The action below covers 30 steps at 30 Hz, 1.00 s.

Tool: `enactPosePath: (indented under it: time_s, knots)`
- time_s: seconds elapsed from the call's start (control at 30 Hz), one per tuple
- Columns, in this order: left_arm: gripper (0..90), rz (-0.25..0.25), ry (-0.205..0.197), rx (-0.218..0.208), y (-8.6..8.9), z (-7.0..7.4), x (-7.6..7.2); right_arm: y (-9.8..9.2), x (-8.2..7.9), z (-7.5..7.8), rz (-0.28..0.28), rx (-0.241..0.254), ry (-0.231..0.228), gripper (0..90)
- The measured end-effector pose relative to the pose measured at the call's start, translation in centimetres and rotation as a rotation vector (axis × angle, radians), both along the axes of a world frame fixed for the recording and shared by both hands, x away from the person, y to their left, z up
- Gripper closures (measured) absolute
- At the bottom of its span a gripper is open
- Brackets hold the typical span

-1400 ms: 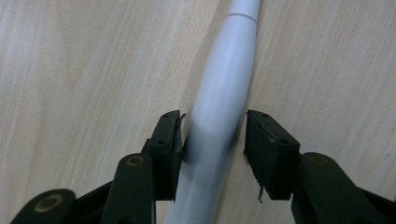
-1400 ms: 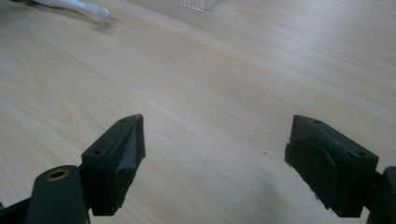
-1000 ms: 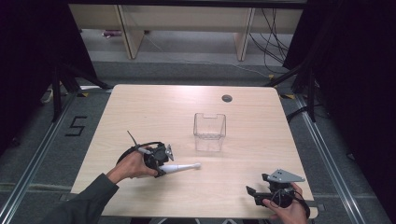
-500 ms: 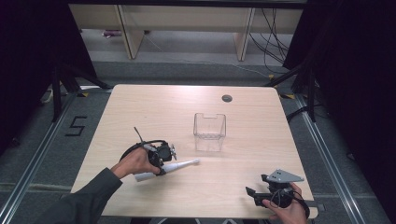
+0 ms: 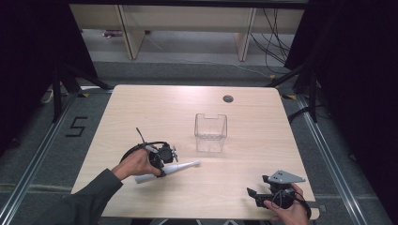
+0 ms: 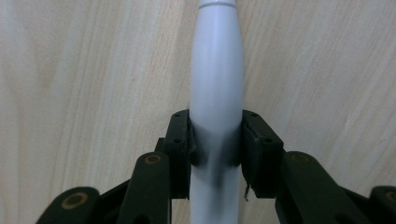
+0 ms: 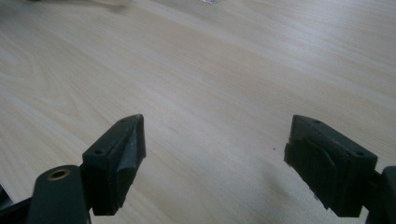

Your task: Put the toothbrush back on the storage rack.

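A white, toothbrush-like handle lies low over the light wooden table, left of centre, with its narrow end pointing right. My left gripper is shut on its thick part. In the left gripper view the two black jaws clamp the white handle from both sides, and my left gripper looks straight down on the wood. My right gripper rests near the front right edge, held in a hand. In its own view my right gripper stands wide open over bare wood with nothing between the jaws.
A clear plastic box stands upright at the table's middle, right of and beyond the white handle. A dark round grommet sits near the far edge. Shelving and cables lie beyond the table, and dark curtains hang at both sides.
My left gripper and the white handle have shifted slightly away from the front edge. The right gripper has stayed where it was.
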<state>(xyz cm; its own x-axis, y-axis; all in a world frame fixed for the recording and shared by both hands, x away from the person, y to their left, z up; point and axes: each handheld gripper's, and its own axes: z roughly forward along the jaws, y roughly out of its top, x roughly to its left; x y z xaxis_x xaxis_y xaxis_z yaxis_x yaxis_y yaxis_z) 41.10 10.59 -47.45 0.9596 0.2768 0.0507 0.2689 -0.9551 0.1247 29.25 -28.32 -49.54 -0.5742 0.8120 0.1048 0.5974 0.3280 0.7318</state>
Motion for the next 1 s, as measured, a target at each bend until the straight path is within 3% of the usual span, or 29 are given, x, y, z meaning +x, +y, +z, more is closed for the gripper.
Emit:
enactPosePath:
  time_s: [0.23, 0.3, 0.33, 0.37, 0.5, 0.57, 0.6, 0.63, 0.67, 0.7, 0.73, 0.77, 0.83, 0.87, 0.9, 1.0]
  knots:
    - [66.0, -0.001, -0.014, -0.032, 0.3, 0.9, -0.3, 0.0, 0.0, 0.0, 0.002, -0.006, -0.010, 20.0]
    - [66.0, 0.025, -0.020, -0.073, 0.5, 1.5, -0.6, -0.1, 0.0, 0.0, 0.002, -0.004, -0.011, 20.0]
    - [66.0, 0.006, -0.037, -0.078, 0.6, 1.8, -0.5, -0.1, 0.1, 0.0, 0.004, -0.006, -0.014, 20.0]
    - [66.0, 0.028, -0.026, -0.099, 0.7, 2.0, -0.8, -0.1, 0.1, 0.0, 0.003, -0.008, -0.014, 20.0]
    - [66.0, 0.028, -0.042, -0.142, 0.9, 2.7, -1.0, -0.2, 0.1, 0.0, 0.006, -0.014, -0.025, 20.0]
    - [66.0, 0.024, -0.068, -0.178, 1.1, 3.2, -1.0, -0.2, 0.1, 0.0, 0.004, -0.014, -0.028, 20.0]
    - [66.0, 0.030, -0.089, -0.221, 1.3, 3.7, -1.2, -0.2, 0.1, 0.0, 0.002, -0.015, -0.025, 20.0]
    - [66.0, 0.030, -0.089, -0.221, 1.3, 3.7, -1.2, -0.2, 0.1, 0.0, 0.002, -0.015, -0.025, 20.0]
    - [66.0, 0.029, -0.107, -0.268, 1.5, 4.3, -1.3, -0.3, 0.2, 0.0, 0.009, -0.018, -0.031, 20.0]
    - [66.0, 0.029, -0.107, -0.268, 1.5, 4.3, -1.3, -0.3, 0.2, 0.0, 0.008, -0.020, -0.032, 20.0]
    - [66.0, 0.043, -0.118, -0.317, 1.6, 4.8, -1.4, -0.1, 0.0, 0.0, -0.003, -0.001, -0.013, 20.0]
    - [66.0, 0.043, -0.118, -0.317, 1.6, 4.8, -1.4, -0.1, 0.0, 0.0, -0.003, -0.001, -0.013, 20.0]
    - [66.0, 0.062, -0.126, -0.366, 1.8, 5.2, -1.5, -0.1, 0.0, 0.0, -0.007, 0.009, 0.003, 20.0]
    - [66.0, 0.067, -0.137, -0.385, 1.9, 5.4, -1.5, -0.1, 0.0, 0.0, -0.007, 0.002, -0.001, 20.0]
    - [66.0, 0.093, -0.153, -0.431, 1.9, 5.7, -1.6, -0.3, 0.1, 0.0, 0.004, -0.018, -0.030, 20.0]
    - [66.0, 0.098, -0.178, -0.469, 2.3, 6.4, -1.4, -0.2, 0.2, -0.2, 0.010, 0.013, -0.011, 20.0]
